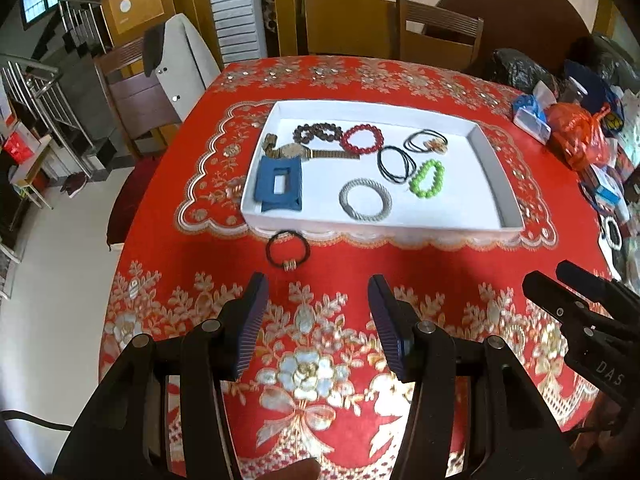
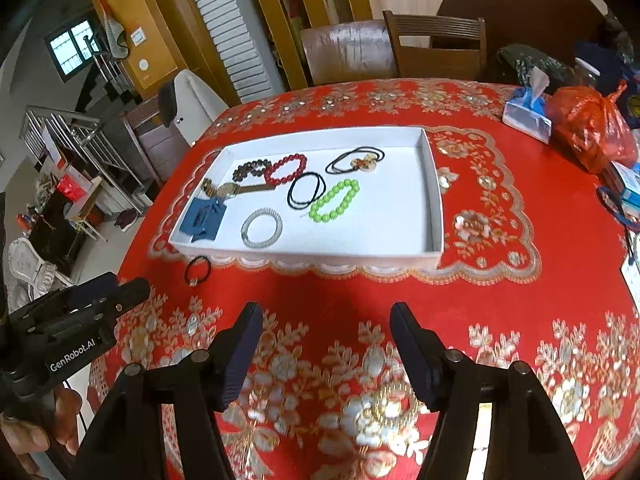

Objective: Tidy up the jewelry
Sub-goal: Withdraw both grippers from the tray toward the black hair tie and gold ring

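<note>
A white tray (image 1: 496,168) (image 2: 434,200) sits mid-table holding several pieces: a red bead bracelet (image 1: 362,137) (image 2: 285,168), a green bead bracelet (image 1: 427,178) (image 2: 335,201), a silver bangle (image 1: 365,200) (image 2: 262,228), a blue clip (image 1: 278,186) (image 2: 203,219), a watch (image 1: 296,151), dark beads and black cords. A black hair tie with a gold charm (image 1: 288,250) (image 2: 197,269) lies on the cloth just in front of the tray's left corner. My left gripper (image 1: 318,292) is open and empty, just behind the hair tie. My right gripper (image 2: 326,320) is open and empty, in front of the tray.
The table wears a red floral cloth (image 1: 328,360). At the right edge sit a tissue pack (image 2: 526,114), an orange plastic bag (image 2: 592,128) and small boxes. Wooden chairs (image 2: 436,46) stand behind the table. The table drops off to the floor on the left.
</note>
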A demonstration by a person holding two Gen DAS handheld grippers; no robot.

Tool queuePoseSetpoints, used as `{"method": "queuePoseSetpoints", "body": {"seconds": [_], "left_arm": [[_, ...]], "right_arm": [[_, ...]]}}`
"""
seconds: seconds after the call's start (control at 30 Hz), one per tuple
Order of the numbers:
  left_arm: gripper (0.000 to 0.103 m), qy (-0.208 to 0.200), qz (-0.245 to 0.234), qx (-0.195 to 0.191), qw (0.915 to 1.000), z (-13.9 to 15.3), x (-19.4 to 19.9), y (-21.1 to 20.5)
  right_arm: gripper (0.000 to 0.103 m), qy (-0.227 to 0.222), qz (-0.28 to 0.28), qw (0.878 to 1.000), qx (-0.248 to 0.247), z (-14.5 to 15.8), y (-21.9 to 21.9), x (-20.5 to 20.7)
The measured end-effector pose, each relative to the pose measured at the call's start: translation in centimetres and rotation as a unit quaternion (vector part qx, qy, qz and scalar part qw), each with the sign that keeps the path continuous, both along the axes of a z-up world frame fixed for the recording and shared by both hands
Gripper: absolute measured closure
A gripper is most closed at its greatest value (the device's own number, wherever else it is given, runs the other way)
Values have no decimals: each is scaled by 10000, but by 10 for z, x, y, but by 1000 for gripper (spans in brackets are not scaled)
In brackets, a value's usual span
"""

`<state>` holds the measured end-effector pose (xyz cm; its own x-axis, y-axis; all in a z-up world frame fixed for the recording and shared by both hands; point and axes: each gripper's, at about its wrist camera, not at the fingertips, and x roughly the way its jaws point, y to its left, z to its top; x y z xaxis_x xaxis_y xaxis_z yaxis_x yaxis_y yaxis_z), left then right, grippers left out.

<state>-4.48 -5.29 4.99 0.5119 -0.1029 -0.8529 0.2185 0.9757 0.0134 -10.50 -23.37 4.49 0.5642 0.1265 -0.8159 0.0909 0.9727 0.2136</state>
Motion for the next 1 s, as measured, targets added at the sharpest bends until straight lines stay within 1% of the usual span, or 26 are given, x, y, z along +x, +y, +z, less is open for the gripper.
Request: {"method": "queuePoseSetpoints", "body": {"seconds": [0.2,0.47,0.77,1.0], "left_arm": [[52,-88,-80,18,9999,-5,-28,8],[52,-165,-211,91,9996,-9,-50,14],[52,-128,-237,55,9996,-17,-63,21],[52,-72,-250,91,9996,-25,-66,24]], "right_arm": [[38,-41,-67,9999,-89,-1,9,-28],[38,32,-193,9998,-42,-12,12,-59],[38,118,-360,9993,-64,-21,9,-83],[37,182,-475,9987,-39,-26,4,-90]]}}
